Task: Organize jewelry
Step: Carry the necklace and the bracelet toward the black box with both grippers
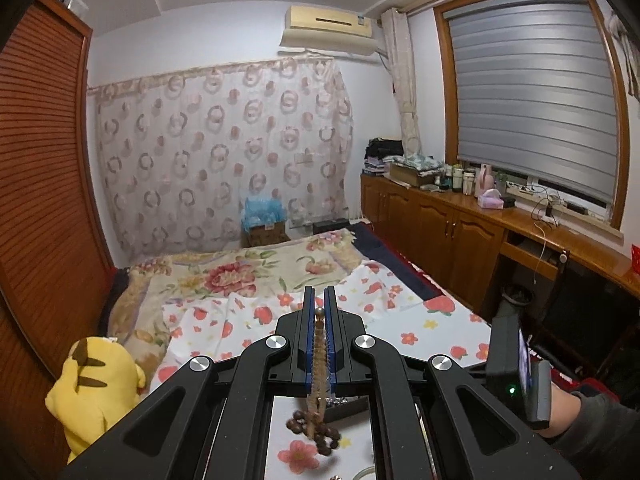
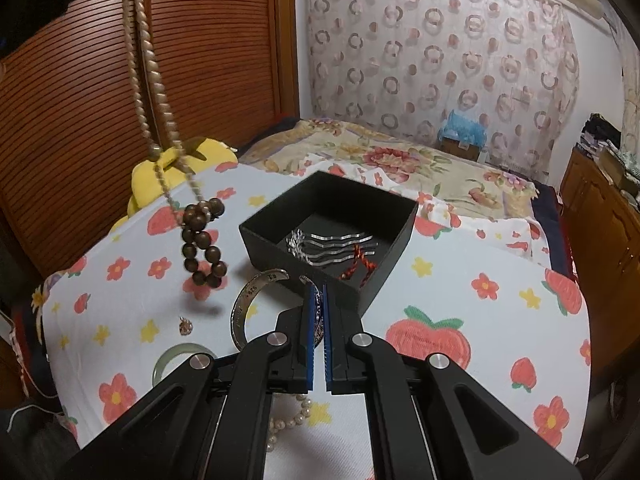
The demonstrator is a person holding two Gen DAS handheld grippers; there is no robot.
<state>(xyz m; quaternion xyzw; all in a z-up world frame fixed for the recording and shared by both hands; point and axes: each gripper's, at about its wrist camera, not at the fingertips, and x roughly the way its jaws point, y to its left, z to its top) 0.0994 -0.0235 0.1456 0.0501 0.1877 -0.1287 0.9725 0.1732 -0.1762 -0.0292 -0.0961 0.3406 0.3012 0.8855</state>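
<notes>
The left gripper (image 1: pixel 319 312) is clamping a bead necklace (image 2: pixel 146 64) that is dangling high, left of the black box (image 2: pixel 394 232); carrying it over the box and lowering slowly should let the strands coil inside. The right gripper (image 2: pixel 318 304) is pinching the silver cuff bangle (image 2: pixel 256 300) on the strawberry-print cloth (image 2: pixel 480 320), just beside the box

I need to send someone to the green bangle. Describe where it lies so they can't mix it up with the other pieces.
Start at the black box on the flowered sheet. Nearer the camera and left of the right gripper lies the silver cuff, and just below-left of that, flat on the sheet, is the green bangle. It is the only smooth, pale green closed ring; the cuff is open and engraved, the pearl strand beaded.
</notes>
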